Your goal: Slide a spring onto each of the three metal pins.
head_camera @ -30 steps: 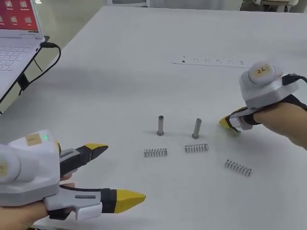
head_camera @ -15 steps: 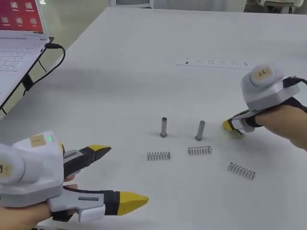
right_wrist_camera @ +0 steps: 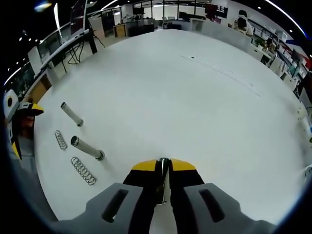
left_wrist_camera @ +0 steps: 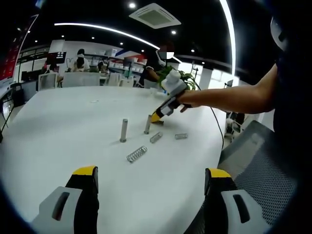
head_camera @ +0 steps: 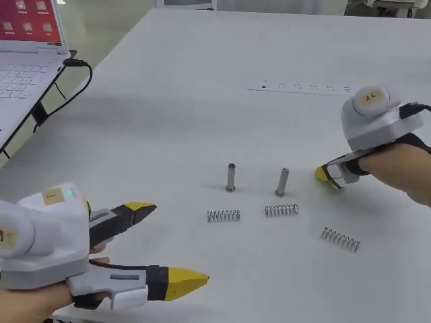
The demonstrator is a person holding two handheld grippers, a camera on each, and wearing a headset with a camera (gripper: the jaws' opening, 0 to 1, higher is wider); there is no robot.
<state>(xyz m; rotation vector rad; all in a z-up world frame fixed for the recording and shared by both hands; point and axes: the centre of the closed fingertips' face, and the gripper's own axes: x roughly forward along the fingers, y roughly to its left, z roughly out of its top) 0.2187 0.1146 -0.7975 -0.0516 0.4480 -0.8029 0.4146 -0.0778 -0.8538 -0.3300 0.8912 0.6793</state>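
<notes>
Two metal pins stand upright mid-table, one on the left and one on the right. Three springs lie flat in front of them: left, middle and right. My right gripper is low over the table just right of the pins, shut on a third metal pin that shows between its jaws. Near the table's front-left edge my left gripper stands wide open and holds nothing. From the left gripper the pins and a spring lie ahead.
A laptop with a black cable sits at the far left. A white power strip lies at the back. People and desks show beyond the table in the left gripper view.
The head camera has shifted slightly. Both grippers, the pins and the springs keep their places.
</notes>
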